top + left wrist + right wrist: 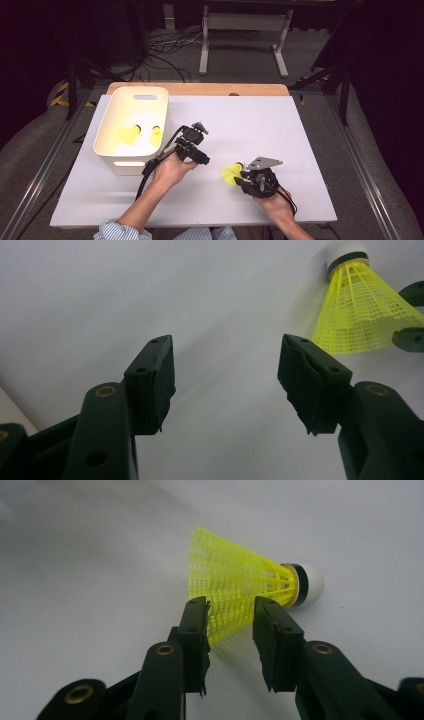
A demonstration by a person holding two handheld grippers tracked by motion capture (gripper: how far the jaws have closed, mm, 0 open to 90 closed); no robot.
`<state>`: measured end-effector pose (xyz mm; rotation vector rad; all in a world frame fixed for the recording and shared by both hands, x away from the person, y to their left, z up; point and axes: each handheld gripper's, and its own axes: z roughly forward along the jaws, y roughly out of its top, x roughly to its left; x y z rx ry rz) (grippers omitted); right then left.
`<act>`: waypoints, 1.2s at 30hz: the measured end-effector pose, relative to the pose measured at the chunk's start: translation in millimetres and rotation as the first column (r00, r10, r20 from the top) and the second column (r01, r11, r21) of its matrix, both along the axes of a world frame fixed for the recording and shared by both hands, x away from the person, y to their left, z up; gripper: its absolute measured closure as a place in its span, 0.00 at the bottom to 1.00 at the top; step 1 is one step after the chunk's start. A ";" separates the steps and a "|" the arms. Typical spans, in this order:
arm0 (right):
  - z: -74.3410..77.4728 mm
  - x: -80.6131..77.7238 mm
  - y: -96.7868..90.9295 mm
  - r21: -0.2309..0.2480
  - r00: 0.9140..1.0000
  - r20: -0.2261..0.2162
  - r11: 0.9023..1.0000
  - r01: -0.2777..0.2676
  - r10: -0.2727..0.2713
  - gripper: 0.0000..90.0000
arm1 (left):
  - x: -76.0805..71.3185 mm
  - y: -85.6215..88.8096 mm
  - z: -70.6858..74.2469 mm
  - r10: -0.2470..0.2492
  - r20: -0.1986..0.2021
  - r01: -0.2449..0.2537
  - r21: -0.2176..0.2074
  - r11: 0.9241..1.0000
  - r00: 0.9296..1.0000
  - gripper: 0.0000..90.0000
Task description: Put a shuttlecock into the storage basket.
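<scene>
A yellow mesh shuttlecock (231, 174) with a white cork tip lies on its side on the white table (250, 125), right of centre. My right gripper (239, 176) comes at it from the right. In the right gripper view the two pads of that gripper (230, 615) sit against both sides of the shuttlecock's (235, 580) skirt rim. My left gripper (200, 156) hovers to the shuttlecock's left, beside the bin. Its jaws (225, 375) stand wide apart over bare table, and the shuttlecock (360, 315) lies beyond them at the upper right.
A cream plastic bin (135, 91) stands at the table's left and holds two more yellow shuttlecocks (129, 135) (156, 135). Table legs and cables lie on the floor beyond the far edge.
</scene>
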<state>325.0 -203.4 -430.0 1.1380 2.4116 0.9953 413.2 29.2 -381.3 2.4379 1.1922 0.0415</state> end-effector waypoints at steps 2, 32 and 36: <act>-0.4 1.1 -0.9 -0.001 1.000 -0.005 1.000 0.007 -0.007 0.79 | -0.5 0.3 -0.4 0.001 0.001 -0.001 0.000 1.000 1.000 0.45; 0.6 14.6 0.2 -0.016 0.999 -0.005 0.999 0.048 -0.048 1.00 | -5.2 0.4 -1.7 -0.019 0.010 0.018 0.011 1.000 1.000 0.42; 3.3 18.1 2.7 -0.015 0.999 -0.004 0.999 0.048 -0.049 1.00 | -4.9 1.0 -1.4 -0.020 0.009 0.020 0.004 1.000 1.000 0.42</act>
